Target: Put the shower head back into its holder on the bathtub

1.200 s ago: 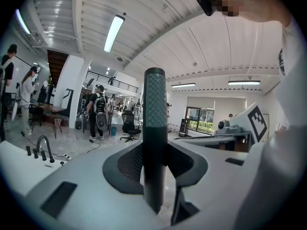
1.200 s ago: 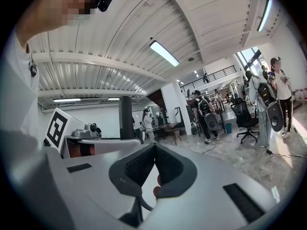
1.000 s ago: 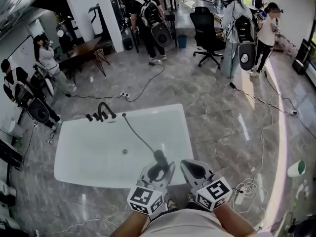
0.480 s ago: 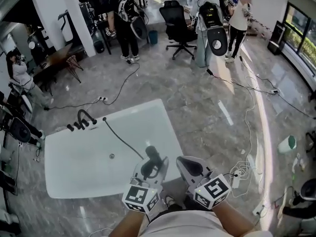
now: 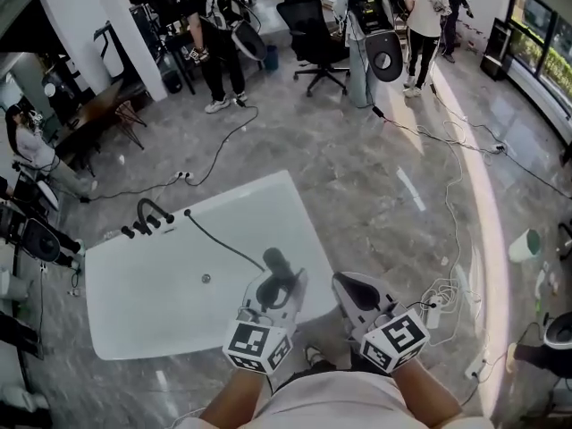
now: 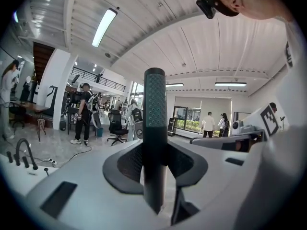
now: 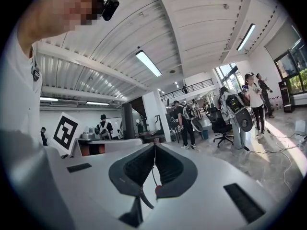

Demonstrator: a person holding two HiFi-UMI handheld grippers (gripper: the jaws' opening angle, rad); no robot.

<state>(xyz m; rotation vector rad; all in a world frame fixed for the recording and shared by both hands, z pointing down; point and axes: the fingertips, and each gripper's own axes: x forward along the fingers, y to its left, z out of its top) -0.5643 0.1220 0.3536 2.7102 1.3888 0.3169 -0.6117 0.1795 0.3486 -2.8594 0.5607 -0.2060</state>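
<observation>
- Bathtub (image 5: 152, 311) lies more slanted in the head view than a second ago.
- Slim dark shower head (image 6: 155, 123) with dotted face, clamped in left gripper (image 5: 275, 286).
- Right gripper (image 5: 356, 295) closed, empty.

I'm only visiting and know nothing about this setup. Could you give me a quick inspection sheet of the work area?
Surface: white bathtub standing on a grey stone floor.
Job's things: black shower head, with its hose running to the tub rim near the faucet; the holder cannot be made out.
Clutter: green-and-white container on the floor at the right.
Tools: left tool shut on the shower head; right tool shut with nothing in it.
Cables: power strip with coiled leads beside the tub; floor cable beyond it.
Surroundings: several people standing at the far end, and an office chair.
</observation>
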